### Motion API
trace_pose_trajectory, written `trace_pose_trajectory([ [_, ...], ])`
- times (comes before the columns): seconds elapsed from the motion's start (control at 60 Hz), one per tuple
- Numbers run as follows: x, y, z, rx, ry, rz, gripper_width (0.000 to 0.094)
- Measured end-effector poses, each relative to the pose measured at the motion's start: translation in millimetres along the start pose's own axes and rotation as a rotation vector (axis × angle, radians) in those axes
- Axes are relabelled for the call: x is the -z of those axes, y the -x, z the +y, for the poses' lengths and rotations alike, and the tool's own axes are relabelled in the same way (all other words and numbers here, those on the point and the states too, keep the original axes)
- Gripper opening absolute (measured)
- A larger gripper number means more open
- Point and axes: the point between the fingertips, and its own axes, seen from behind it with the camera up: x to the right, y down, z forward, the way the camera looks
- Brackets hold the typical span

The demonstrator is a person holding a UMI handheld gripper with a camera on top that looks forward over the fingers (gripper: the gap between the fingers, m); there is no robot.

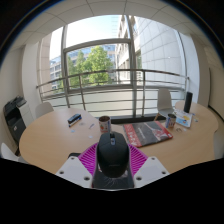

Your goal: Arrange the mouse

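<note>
A black computer mouse (112, 152) sits between my gripper's (112, 160) two fingers, its wheel end pointing away from me. The magenta pads (90, 157) press against both of its sides, so the gripper is shut on it. The mouse is held above the near part of a round light wooden table (55, 135). Its rear end is hidden by the gripper body.
Beyond the mouse lie a red magazine (148, 132), a cup (104, 123), a small dark box (74, 118) and a can (171, 120). A dark bottle (187, 102) stands at the far right. Chairs (14, 118) ring the table; large windows lie behind.
</note>
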Motion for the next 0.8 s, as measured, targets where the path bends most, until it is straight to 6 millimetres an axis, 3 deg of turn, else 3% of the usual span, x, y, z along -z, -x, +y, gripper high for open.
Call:
trace_pose_trajectory([
  [0.1,-35,36,66,0.021,0.11,0.0,0.0399],
  [0.2,-60,53,126,0.016,0.206,0.025,0.0424],
  [0.3,-69,59,158,-0.012,0.272,0.051,0.0472],
  [0.367,-68,62,168,-0.013,0.302,0.061,0.0533],
  [0.417,-66,59,168,-0.005,0.311,0.08,0.0627],
  [0.483,-58,61,160,0.02,0.299,0.092,0.0859],
  [0.533,-51,61,154,0.038,0.293,0.104,0.0818],
  [0.633,-28,61,136,0.055,0.275,0.131,0.0851],
  [0.8,37,68,99,0.059,0.212,0.175,0.0846],
])
